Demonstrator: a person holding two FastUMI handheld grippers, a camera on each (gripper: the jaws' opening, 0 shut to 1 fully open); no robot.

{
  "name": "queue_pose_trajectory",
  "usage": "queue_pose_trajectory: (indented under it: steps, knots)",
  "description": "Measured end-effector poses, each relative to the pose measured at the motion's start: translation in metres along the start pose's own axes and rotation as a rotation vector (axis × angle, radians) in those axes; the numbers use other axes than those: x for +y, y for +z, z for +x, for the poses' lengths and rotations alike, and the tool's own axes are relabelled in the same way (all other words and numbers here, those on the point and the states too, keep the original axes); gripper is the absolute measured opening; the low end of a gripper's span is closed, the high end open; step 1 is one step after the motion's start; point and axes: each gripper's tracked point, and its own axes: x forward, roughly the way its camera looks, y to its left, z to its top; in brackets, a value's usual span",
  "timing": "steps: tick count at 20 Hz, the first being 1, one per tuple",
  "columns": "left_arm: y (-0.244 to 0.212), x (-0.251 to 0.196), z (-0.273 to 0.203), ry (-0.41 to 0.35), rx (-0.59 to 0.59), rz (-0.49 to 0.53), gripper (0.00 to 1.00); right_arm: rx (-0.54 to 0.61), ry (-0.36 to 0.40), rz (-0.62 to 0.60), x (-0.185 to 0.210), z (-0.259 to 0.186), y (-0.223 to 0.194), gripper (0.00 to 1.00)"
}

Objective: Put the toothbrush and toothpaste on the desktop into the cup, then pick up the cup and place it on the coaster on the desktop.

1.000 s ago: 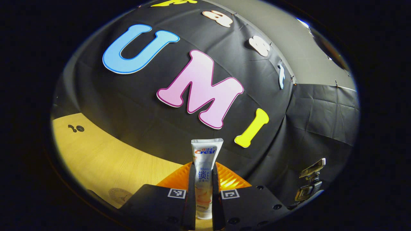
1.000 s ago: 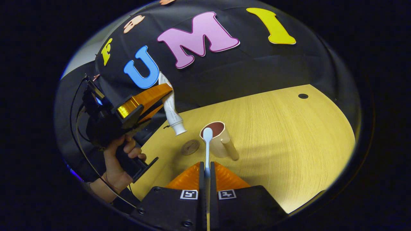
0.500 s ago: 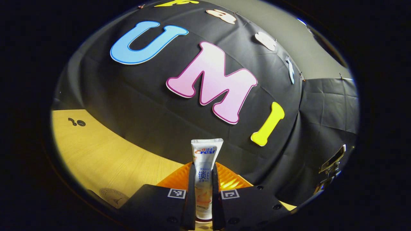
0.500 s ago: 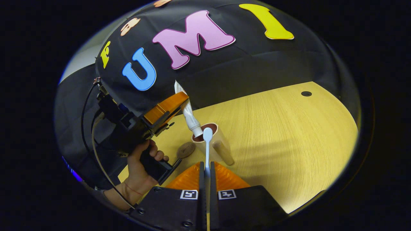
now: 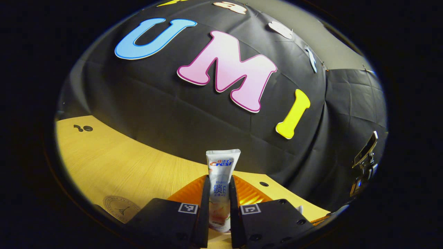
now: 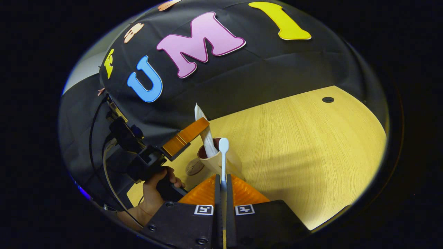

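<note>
My desk [image 6: 294, 145] is pale wood with a fine grain, and it runs back to the black cloth wall. In the right gripper view a small dark round hole [image 6: 327, 100] sits in the top near its far right corner. The cup [image 6: 221, 162] stands on the wood, tan outside and reddish-brown inside. The round coaster [image 6: 194, 166] lies flat just left of the cup; I cannot tell whether they touch. In the left gripper view the desk [image 5: 131, 162] shows the coaster [image 5: 121, 209] near the lower left, a dark keyhole-shaped cutout [image 5: 83, 128] at the far left, and a small round hole [image 5: 263, 184] close to the wall.
</note>
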Motion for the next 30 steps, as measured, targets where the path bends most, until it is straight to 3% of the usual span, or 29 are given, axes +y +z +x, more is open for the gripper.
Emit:
queue_pose_trajectory:
  steps: [5,7,9,10,11,13,14,15,16,19,26,27,28,30]
  knots:
    - [-0.017,0.002,-0.006,0.014,0.053,0.028,0.33,-0.017,0.0,0.01,0.0,-0.001,0.007,0.08]
    - [-0.024,0.003,-0.01,0.017,0.072,0.048,0.41,-0.026,0.0,0.015,-0.001,-0.002,0.01,0.08]
    - [-0.023,0.003,-0.012,0.021,0.069,0.062,0.31,-0.037,0.002,0.023,0.0,-0.002,0.014,0.08]
    - [-0.024,0.003,-0.013,0.02,0.073,0.068,0.31,-0.046,0.002,0.026,0.001,-0.002,0.017,0.08]
    - [-0.023,0.002,-0.014,0.015,0.073,0.069,0.38,-0.055,0.005,0.027,0.002,-0.002,0.021,0.08]
    - [-0.022,0.002,-0.016,0.007,0.071,0.062,0.4,-0.077,0.007,0.028,0.004,-0.002,0.029,0.08]
    - [-0.022,0.002,-0.016,0.007,0.073,0.06,0.51,-0.088,0.01,0.03,0.006,-0.001,0.034,0.08]
    - [-0.02,0.002,-0.018,0.009,0.073,0.061,0.44,-0.103,0.011,0.035,0.007,-0.001,0.04,0.08]
    - [-0.02,0.003,-0.019,0.01,0.071,0.061,0.46,-0.122,0.015,0.044,0.008,-0.001,0.048,0.08]
    - [-0.007,0.004,-0.026,0.012,0.044,0.066,0.57,-0.187,0.034,0.076,0.016,0.004,0.072,0.08]
    - [0.029,0.001,-0.064,-0.018,0.006,0.055,0.63,-0.326,0.058,0.078,0.035,0.028,0.122,0.08]
    - [0.029,0.004,-0.072,-0.015,0.009,0.05,0.72,-0.338,0.058,0.074,0.037,0.033,0.125,0.08]
    - [0.03,0.007,-0.081,-0.012,0.015,0.047,0.63,-0.351,0.063,0.074,0.04,0.038,0.127,0.08]
    - [0.026,0.013,-0.099,0.0,0.039,0.053,0.63,-0.379,0.077,0.074,0.046,0.047,0.132,0.08]
